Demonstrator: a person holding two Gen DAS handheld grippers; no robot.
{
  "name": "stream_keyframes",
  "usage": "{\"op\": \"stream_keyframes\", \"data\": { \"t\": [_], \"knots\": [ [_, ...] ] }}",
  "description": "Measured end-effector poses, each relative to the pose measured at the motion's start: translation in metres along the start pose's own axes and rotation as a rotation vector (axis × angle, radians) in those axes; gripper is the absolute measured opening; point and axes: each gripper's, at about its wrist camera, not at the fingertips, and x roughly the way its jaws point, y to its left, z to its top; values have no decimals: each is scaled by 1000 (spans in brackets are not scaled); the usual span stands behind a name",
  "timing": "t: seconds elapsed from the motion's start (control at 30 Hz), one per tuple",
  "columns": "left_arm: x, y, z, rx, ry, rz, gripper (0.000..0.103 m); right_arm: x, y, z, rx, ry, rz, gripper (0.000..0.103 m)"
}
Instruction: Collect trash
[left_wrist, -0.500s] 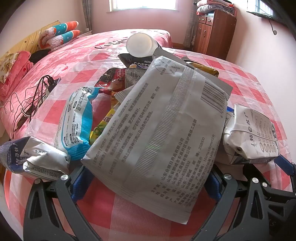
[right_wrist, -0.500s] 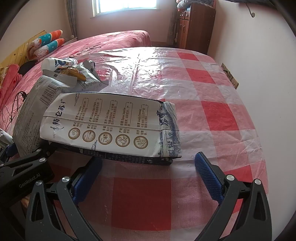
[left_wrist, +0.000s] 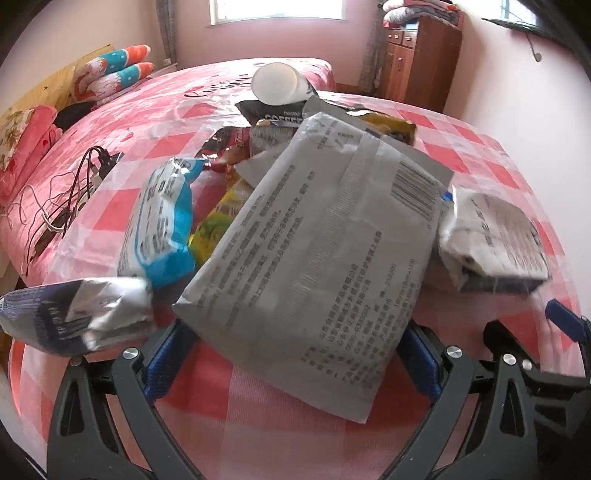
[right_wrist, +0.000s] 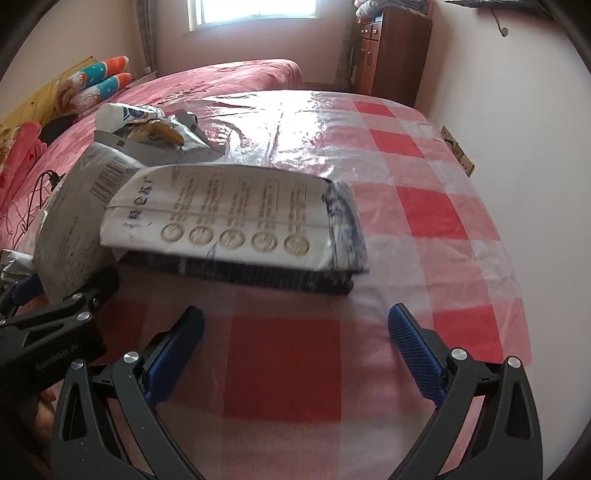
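Both spread wide, the left hand-held gripper straddles the grey wrapper topping the counter's trash pile, the right hand-held gripper faces a white carton, likely readying grasps.

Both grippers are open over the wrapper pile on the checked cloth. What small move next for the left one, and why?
Probably ease the left gripper forward a little and close on the near end of the big grey packet. It is open, its blue pads flank that end, and the packet lies on top of the pile, tilted. The right gripper is open, short of the white carton.
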Motion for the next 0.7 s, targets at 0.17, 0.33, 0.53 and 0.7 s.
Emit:
{"op": "stream_keyframes", "data": {
  "t": [0.17,0.33,0.53,0.7],
  "knots": [
    [-18,9,-17,11,-3,-53,99,-17,-5,-19,30,-6,15,99],
    [-40,13,-30,36,-32,-112,99,-39,-10,-33,38,-35,-6,99],
    [-76,18,-42,80,-119,-138,99,-71,-13,-41,55,-106,-7,99],
    [-101,29,-45,64,-175,-159,99,-103,-12,-43,77,-181,-14,99]
  ]
}}
